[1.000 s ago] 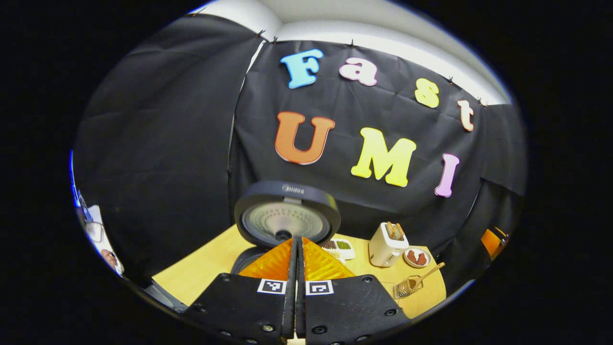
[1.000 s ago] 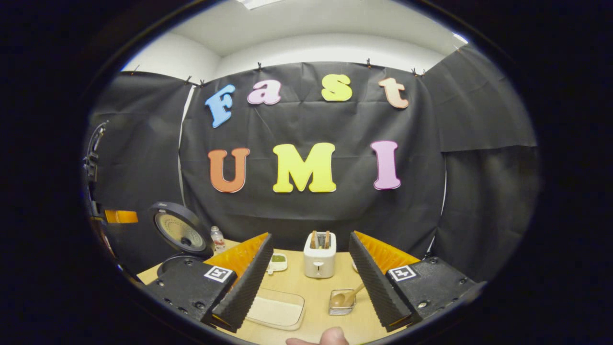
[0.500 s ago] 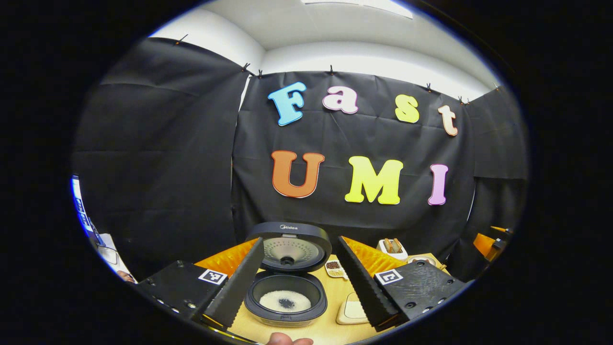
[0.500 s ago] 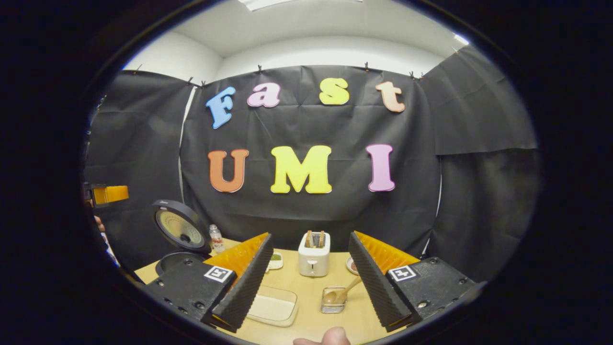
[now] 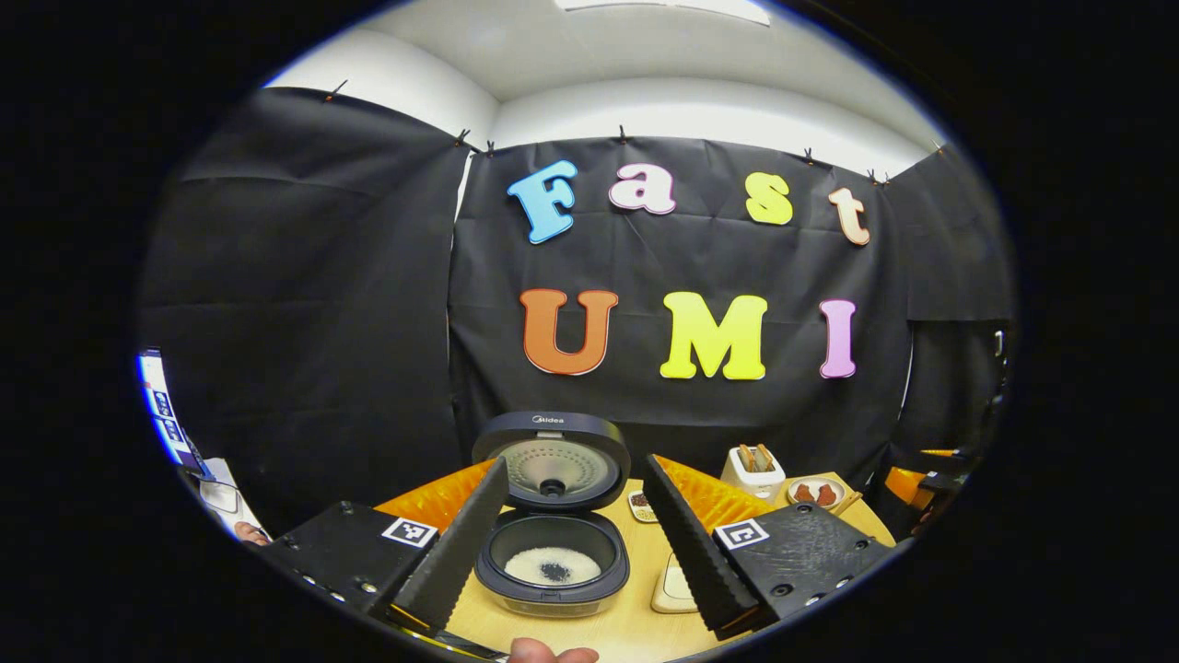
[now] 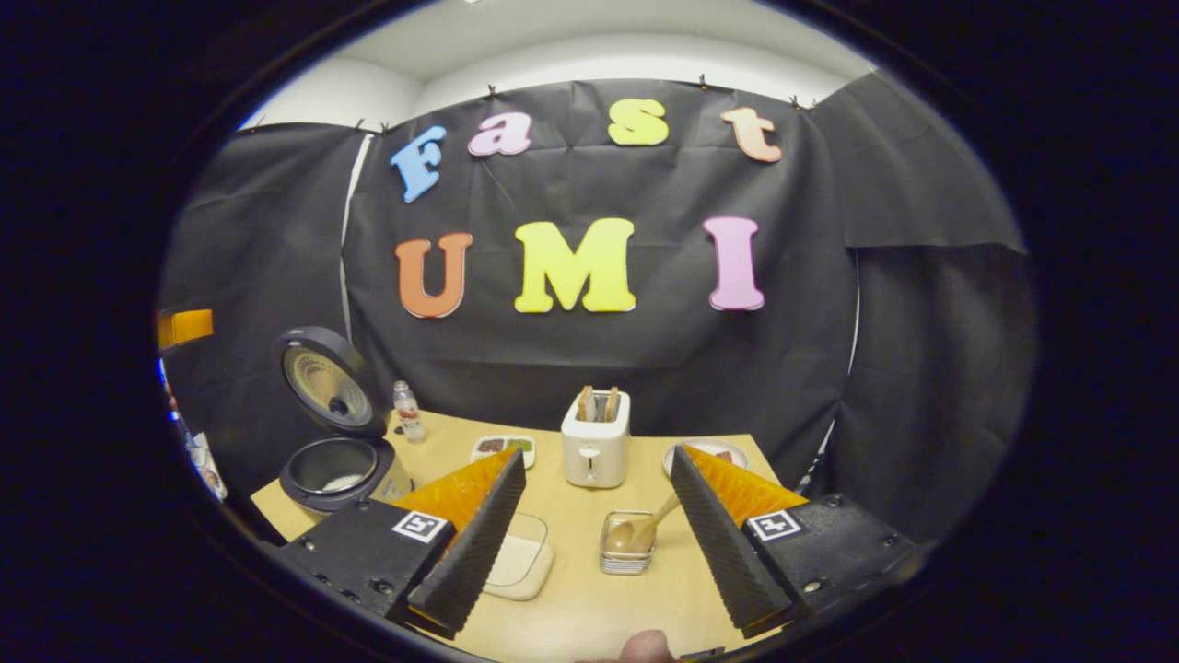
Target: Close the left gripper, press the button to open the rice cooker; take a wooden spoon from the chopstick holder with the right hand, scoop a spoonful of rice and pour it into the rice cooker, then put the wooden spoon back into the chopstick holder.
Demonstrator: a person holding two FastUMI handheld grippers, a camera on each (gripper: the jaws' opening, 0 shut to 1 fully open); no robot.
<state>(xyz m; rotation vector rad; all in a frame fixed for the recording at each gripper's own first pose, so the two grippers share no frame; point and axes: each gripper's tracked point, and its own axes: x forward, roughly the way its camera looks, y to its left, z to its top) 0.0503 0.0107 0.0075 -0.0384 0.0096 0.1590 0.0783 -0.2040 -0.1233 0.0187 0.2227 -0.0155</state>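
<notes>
— When you counted the table, what did you have?

— You had one dark round rice cooker (image 5: 551,557) with its lid (image 5: 553,460) standing upright and white rice in the pot, one white toaster (image 6: 596,449) with two slices in its slots, one small clear bottle (image 6: 406,412), and one pale wooden spoon (image 6: 636,535) in a clear square chopstick holder (image 6: 626,555) on the light wooden table (image 6: 589,608). You also had a shallow clear tray of rice (image 6: 520,564).

— And your two tools?

— Your left gripper (image 5: 576,543) had its fingers spread wide with nothing between them, framing the cooker. Your right gripper (image 6: 597,539) was equally wide apart and empty, the holder showing between its fingers, farther off.

— What was hard to make out?

— Your tray was partly hidden behind the right gripper's left finger (image 6: 470,543). The small dishes (image 6: 502,447) near the toaster were too small to tell their contents.

— Which way did the spoon lie?

— Your spoon leaned, bowl down in the holder, handle slanting up and to the right.
</notes>
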